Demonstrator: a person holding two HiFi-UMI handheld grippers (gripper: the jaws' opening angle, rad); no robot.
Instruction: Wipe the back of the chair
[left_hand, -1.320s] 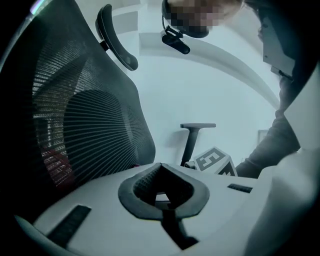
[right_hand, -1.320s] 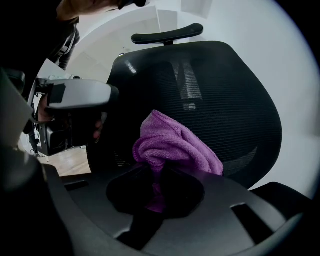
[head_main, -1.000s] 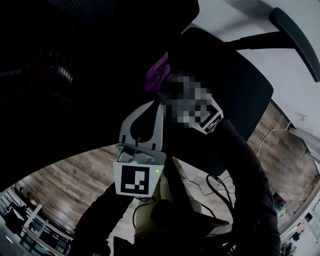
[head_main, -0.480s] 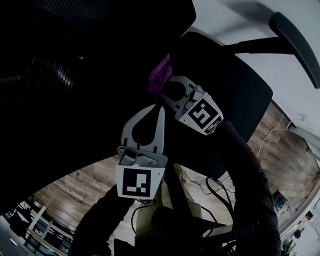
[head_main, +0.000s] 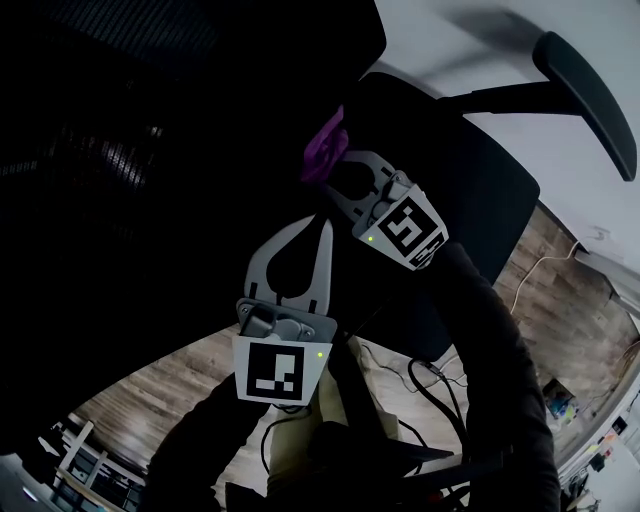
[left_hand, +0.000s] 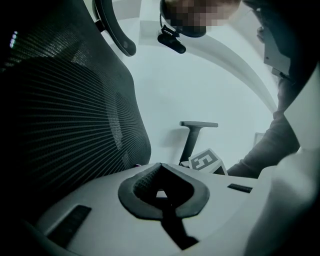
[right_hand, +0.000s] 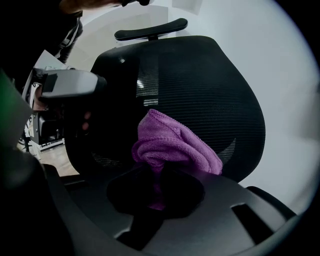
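The black mesh chair back (right_hand: 200, 85) fills the right gripper view, with its headrest (right_hand: 150, 29) on top. My right gripper (right_hand: 160, 172) is shut on a bunched purple cloth (right_hand: 172, 142), which is held up close against the lower middle of the mesh. From the head view the purple cloth (head_main: 322, 150) shows at the edge of the dark chair back (head_main: 150, 150), ahead of the right gripper (head_main: 328, 182). The left gripper (head_main: 322, 224) hangs just below it, shut and empty. In the left gripper view its jaws (left_hand: 160, 167) meet beside the mesh back (left_hand: 65, 115).
The chair's seat (head_main: 470, 190) and an armrest (head_main: 590, 90) lie to the right of the grippers. A white wall stands behind the chair. Wooden floor (head_main: 170, 380) with loose cables (head_main: 430, 375) lies below. The other armrest (left_hand: 198, 125) stands past the left gripper.
The right gripper and the purple cloth have shifted a little to the right along the chair back. The left gripper has stayed shut below it, barely moving.
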